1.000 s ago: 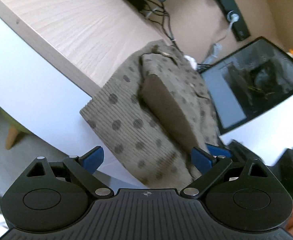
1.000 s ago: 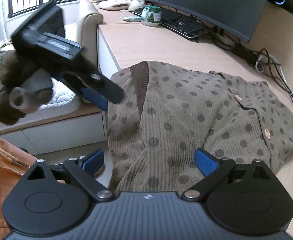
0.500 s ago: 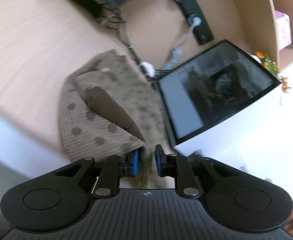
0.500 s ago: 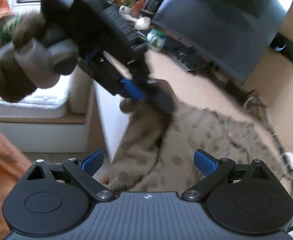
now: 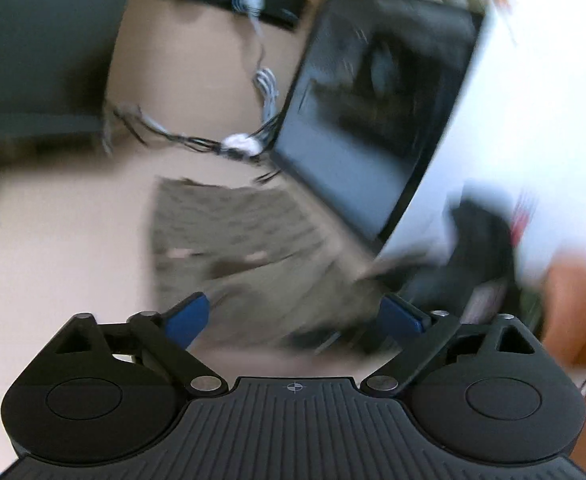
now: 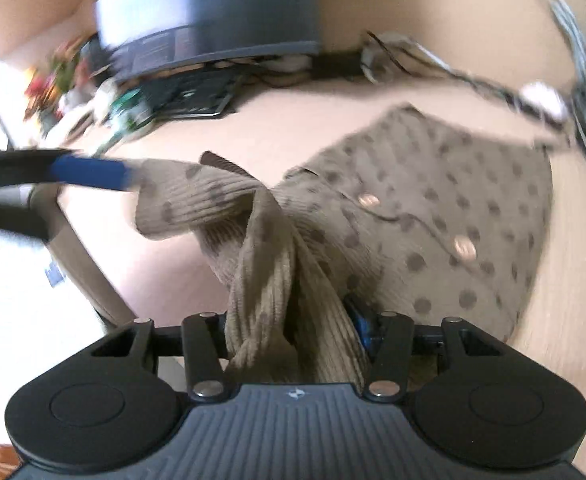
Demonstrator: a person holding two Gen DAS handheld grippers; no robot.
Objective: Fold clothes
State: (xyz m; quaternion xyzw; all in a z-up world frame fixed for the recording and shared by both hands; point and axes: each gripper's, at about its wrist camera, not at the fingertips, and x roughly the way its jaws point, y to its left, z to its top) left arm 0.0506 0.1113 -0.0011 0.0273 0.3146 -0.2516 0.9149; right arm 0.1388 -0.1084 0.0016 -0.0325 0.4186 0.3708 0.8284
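Note:
A brown dotted corduroy cardigan (image 6: 433, 208) with pale buttons lies on the wooden desk (image 6: 277, 132). My right gripper (image 6: 293, 320) is shut on a bunched fold of the cardigan's near edge, lifted off the desk. My left gripper (image 5: 293, 314) is open with its blue pads wide apart just above the cardigan (image 5: 229, 232), which looks blurred in its view. In the right wrist view the left gripper's blue finger (image 6: 89, 170) touches the raised cardigan cuff at the left.
A dark monitor (image 6: 205, 12) and keyboard (image 6: 189, 96) stand at the back of the desk, with cables (image 6: 473, 76) along the wall. A black-screened device (image 5: 373, 120) stands to the right of the cardigan. Small items (image 6: 125, 108) sit at far left.
My left gripper was shut on the cardigan edge half a second ago and is now open. My right gripper has closed on the cardigan's near edge and lifted it. Both views swing fast.

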